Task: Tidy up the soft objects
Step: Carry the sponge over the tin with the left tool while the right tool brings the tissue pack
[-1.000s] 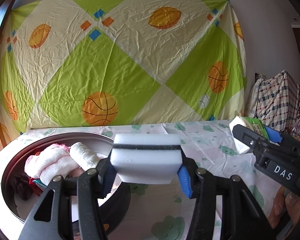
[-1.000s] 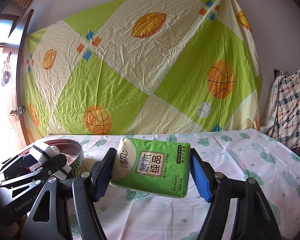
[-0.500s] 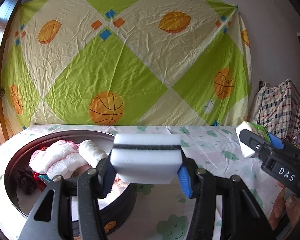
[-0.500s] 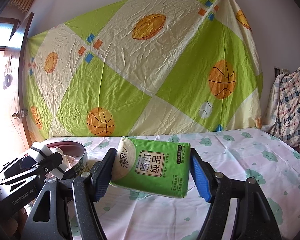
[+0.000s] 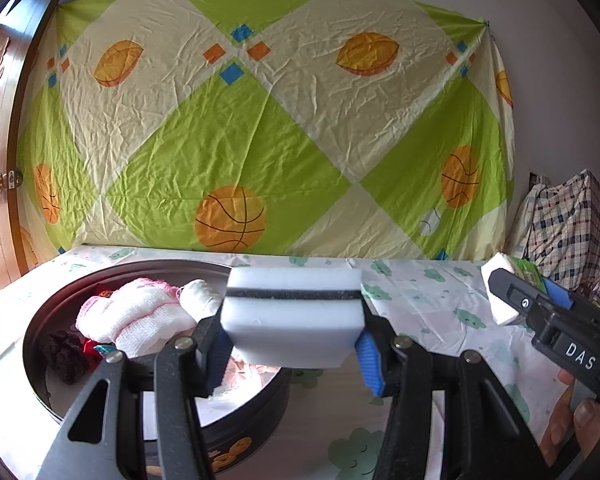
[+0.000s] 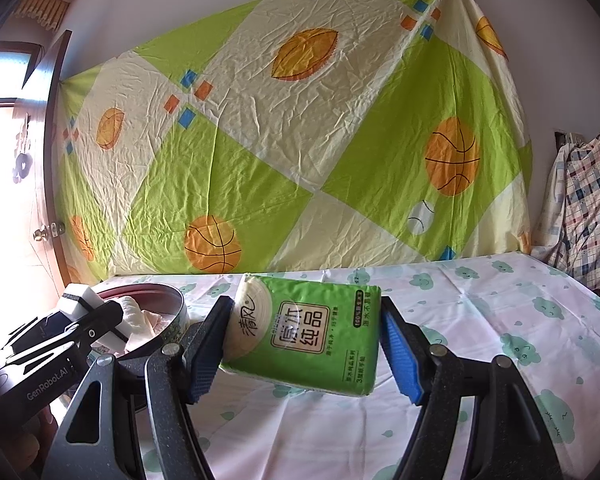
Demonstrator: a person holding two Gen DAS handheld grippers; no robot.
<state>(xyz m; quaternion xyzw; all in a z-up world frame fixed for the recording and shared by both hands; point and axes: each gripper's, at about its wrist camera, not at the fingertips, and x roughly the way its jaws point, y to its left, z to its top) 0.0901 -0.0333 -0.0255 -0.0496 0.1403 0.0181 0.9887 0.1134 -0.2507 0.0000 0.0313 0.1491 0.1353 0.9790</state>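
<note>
Your left hand-held gripper (image 5: 294,346) is clamped on a white sponge (image 5: 294,316) with a dark stripe through its middle, both blue pads pressing its ends, and it holds the sponge in the air above the near right rim of the round dark tin (image 5: 256,412). Your right hand-held gripper (image 6: 300,344) is closed on a green tissue pack (image 6: 306,338), gripped at its two short ends and tilted slightly, lifted clear of the surface (image 6: 480,320). In the left wrist view that right gripper shows at the far right, with the pack's white end poking out past its black finger. Inside the tin lies a bunched pink-and-white cloth (image 5: 134,318), with a rolled white cloth (image 5: 200,300) touching it on the right and a dark crumpled item (image 5: 64,354) near the left wall. The tin stands on the left part of the surface, which is covered by a white cloth with green cloud prints. Behind the surface hangs a green and cream sheet (image 5: 260,128) printed with basketballs. A checked bag (image 5: 568,224) sits at the far right.
</note>
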